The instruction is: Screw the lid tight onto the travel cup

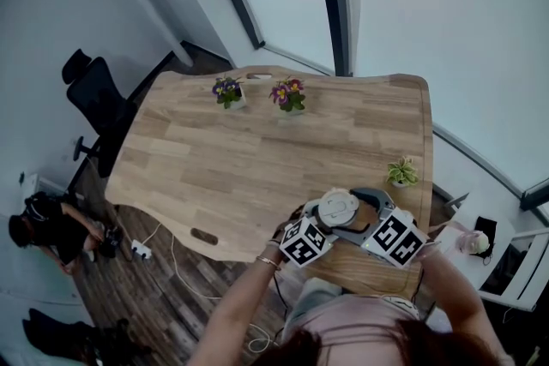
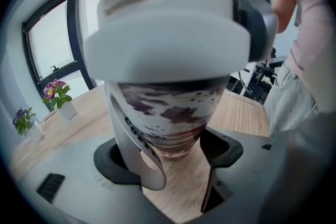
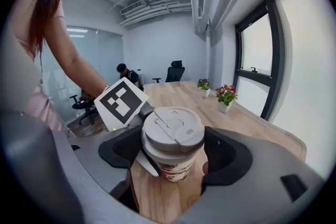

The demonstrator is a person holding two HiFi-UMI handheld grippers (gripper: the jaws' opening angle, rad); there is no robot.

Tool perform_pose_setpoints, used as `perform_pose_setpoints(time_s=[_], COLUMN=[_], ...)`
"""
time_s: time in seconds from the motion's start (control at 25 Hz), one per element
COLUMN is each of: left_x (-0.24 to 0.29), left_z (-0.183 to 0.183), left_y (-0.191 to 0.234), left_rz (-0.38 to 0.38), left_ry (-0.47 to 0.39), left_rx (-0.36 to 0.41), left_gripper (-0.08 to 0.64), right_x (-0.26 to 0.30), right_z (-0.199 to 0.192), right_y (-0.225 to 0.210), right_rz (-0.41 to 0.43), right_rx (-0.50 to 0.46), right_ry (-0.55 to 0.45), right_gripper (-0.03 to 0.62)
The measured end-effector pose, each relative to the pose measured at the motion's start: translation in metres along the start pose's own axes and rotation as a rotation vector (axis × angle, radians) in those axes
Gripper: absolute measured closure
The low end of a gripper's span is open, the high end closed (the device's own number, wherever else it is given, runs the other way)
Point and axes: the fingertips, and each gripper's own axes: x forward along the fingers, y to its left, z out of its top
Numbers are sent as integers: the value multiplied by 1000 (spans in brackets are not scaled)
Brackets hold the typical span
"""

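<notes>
Black pads of the left gripper (image 2: 168,157) are closed on the tapered lower body of the travel cup (image 2: 168,113), one pad on each side near its base. A grey strap (image 2: 131,139) with dark lettering hangs down the cup's side, in front of one pad. The cup is pale with dark purplish blotches and stands upright. Whether its base touches the wood below it cannot be told.

The right gripper (image 3: 173,152) comes in higher. Its two dark pads press against opposite sides of the off-white lid (image 3: 173,131), which sits level on the cup's mouth with its flip tab on top. Just behind the lid, the left gripper's marker cube (image 3: 121,102) faces the right gripper view.

Both grippers meet over the near edge of a light wooden table (image 1: 257,159), close to the person's body. A small green plant (image 1: 401,173) stands near them, and two pots of purple flowers (image 1: 290,95) are well apart at the far edge, by the window (image 1: 283,4). A black office chair (image 1: 99,99) stands beside the table, and another person (image 1: 51,227) is low on the floor.
</notes>
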Motion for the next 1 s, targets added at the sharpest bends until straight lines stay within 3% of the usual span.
perform_pose_setpoints(time_s=[0.12,0.4,0.76,1.0], left_x=[1,1,1,1], left_z=[0,1,0,1], left_y=[0,3,-1,-1], left_rz=[24,76,-23,29], left_ry=[-3,-6,10,19], left_rx=[-19,-56,18,-9], left_gripper=[219,219,219,219], right_x=[0,0,0,-1], right_z=[0,0,1,1], right_y=[0,-2,0,0], right_rz=[-27,-227,-9,-100], right_rx=[4,95,14,45], right_ry=[-17,-74,-17,-78], right_gripper=[233,233,233,233])
